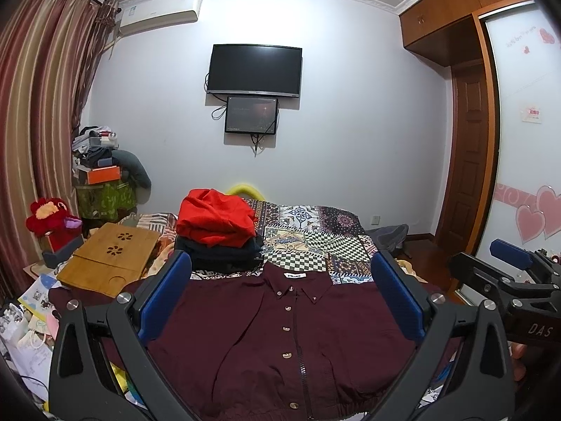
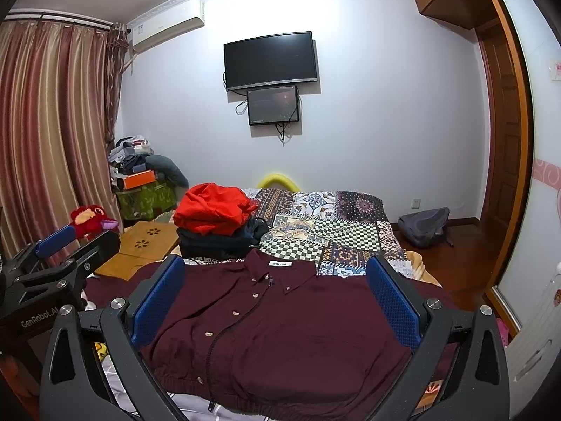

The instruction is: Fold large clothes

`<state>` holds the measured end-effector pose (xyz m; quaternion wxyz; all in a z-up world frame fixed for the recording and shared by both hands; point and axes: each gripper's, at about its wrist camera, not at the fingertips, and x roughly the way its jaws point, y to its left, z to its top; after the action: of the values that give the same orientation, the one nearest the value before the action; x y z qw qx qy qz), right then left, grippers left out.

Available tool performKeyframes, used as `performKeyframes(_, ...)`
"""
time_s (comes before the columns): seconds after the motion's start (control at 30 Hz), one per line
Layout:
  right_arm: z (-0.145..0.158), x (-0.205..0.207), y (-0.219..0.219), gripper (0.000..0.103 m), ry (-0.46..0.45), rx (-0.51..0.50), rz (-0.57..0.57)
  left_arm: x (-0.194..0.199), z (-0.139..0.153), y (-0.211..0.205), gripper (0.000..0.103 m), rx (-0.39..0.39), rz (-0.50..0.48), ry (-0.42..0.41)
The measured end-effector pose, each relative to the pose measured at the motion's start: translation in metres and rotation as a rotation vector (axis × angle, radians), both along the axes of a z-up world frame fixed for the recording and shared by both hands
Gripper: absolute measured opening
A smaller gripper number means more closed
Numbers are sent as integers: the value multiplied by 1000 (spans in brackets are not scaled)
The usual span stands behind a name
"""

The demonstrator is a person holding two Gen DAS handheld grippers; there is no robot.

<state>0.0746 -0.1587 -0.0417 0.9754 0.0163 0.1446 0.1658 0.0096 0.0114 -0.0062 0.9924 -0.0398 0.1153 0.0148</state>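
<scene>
A dark maroon jacket (image 1: 280, 343) lies flat, front up, on the bed, collar toward the far wall, with a button row and a zipper down the middle. It also shows in the right wrist view (image 2: 280, 333). My left gripper (image 1: 280, 280) is open and empty, held above the jacket with its blue pads either side of the collar. My right gripper (image 2: 277, 280) is open and empty, also above the jacket. The right gripper shows at the right edge of the left wrist view (image 1: 508, 266); the left gripper shows at the left edge of the right wrist view (image 2: 56, 245).
A pile of folded clothes, red on top (image 1: 215, 221), sits behind the jacket on the patterned bedspread (image 1: 315, 235). A wooden lap tray (image 1: 112, 256) and clutter lie left. A grey backpack (image 2: 424, 224) is on the floor at the right, near the wardrobe.
</scene>
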Motion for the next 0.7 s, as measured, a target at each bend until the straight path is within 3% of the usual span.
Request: performKeyframes(0.7, -3, 2, 0, 102, 9, 3, 1, 7, -2, 6, 103, -8, 16, 4)
